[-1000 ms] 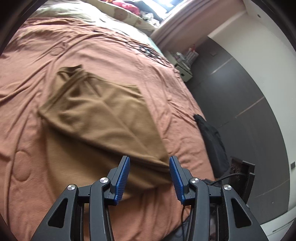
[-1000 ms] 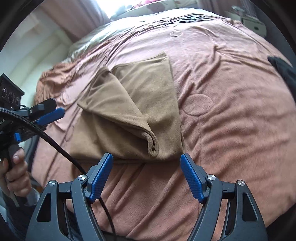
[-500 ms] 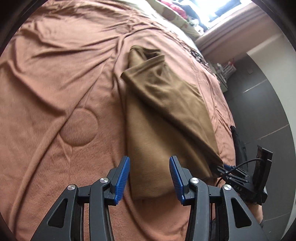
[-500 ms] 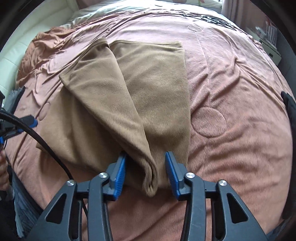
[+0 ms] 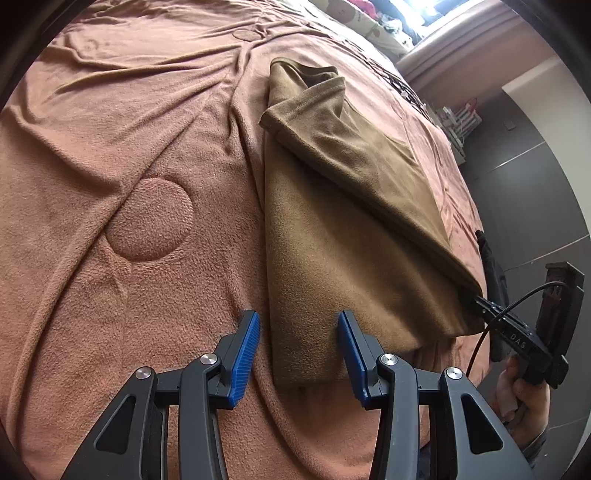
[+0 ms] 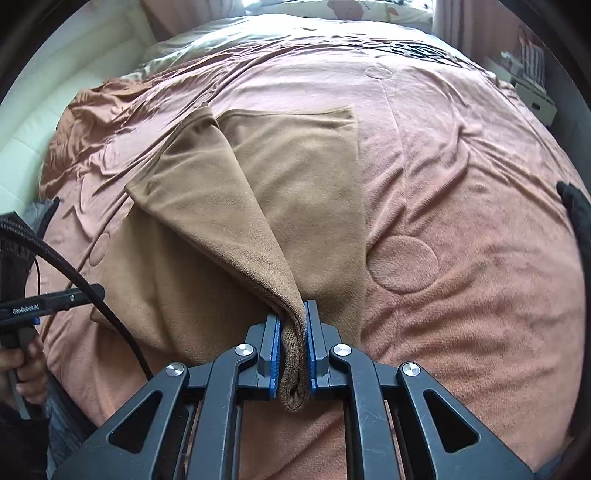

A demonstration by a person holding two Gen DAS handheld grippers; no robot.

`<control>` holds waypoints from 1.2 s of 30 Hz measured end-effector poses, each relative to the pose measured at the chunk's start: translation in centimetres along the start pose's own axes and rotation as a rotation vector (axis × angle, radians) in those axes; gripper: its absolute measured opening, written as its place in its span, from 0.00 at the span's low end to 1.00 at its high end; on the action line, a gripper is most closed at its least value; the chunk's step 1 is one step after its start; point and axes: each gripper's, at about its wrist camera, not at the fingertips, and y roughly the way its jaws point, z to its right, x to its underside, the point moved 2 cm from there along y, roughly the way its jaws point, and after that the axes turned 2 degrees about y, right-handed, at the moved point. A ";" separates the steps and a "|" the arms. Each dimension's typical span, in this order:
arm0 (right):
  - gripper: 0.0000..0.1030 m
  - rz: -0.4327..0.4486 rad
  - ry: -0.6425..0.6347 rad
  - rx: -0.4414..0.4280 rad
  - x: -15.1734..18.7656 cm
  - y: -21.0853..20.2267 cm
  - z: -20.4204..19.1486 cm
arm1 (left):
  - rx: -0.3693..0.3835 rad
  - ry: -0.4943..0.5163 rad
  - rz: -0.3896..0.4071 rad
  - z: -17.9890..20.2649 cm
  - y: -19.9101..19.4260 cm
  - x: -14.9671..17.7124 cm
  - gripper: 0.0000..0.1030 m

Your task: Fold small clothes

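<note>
A brown garment [image 5: 332,236] lies partly folded on a pink bedspread [image 5: 140,155], one layer turned over another. My left gripper [image 5: 298,332] is open, its blue pads straddling the garment's near left corner just above the cloth. In the right wrist view the same brown garment [image 6: 229,206] spreads ahead, and my right gripper [image 6: 293,325] is shut on the near corner of its folded-over layer, cloth bunched between the pads. The right gripper's body [image 5: 524,339] shows at the garment's right corner in the left wrist view, held by a hand [image 5: 524,391].
The pink bedspread [image 6: 461,206] covers the whole bed, with pillows [image 6: 332,7] at the far end. A dark cloth [image 6: 576,214] hangs at the bed's right edge. A small white stand [image 6: 532,88] is beside the bed. A hand [image 6: 22,369] with the left gripper's handle and cable sits at left.
My right gripper has gone from wide open to shut on the garment's folded corner. My left gripper swung to the garment's near left corner and stayed open.
</note>
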 end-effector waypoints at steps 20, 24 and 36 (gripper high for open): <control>0.15 -0.032 0.074 0.010 0.0 0.0 2.1 | 0.040 -0.002 0.009 -1.1 -0.4 -0.2 0.36; 0.38 -0.020 -0.030 0.069 -0.4 -1.3 0.0 | 0.058 0.003 0.053 -1.4 -1.6 -0.8 0.36; 0.63 0.033 -0.297 0.149 -1.8 -1.1 -8.3 | 0.102 -0.035 0.104 -4.5 -4.1 -1.4 0.36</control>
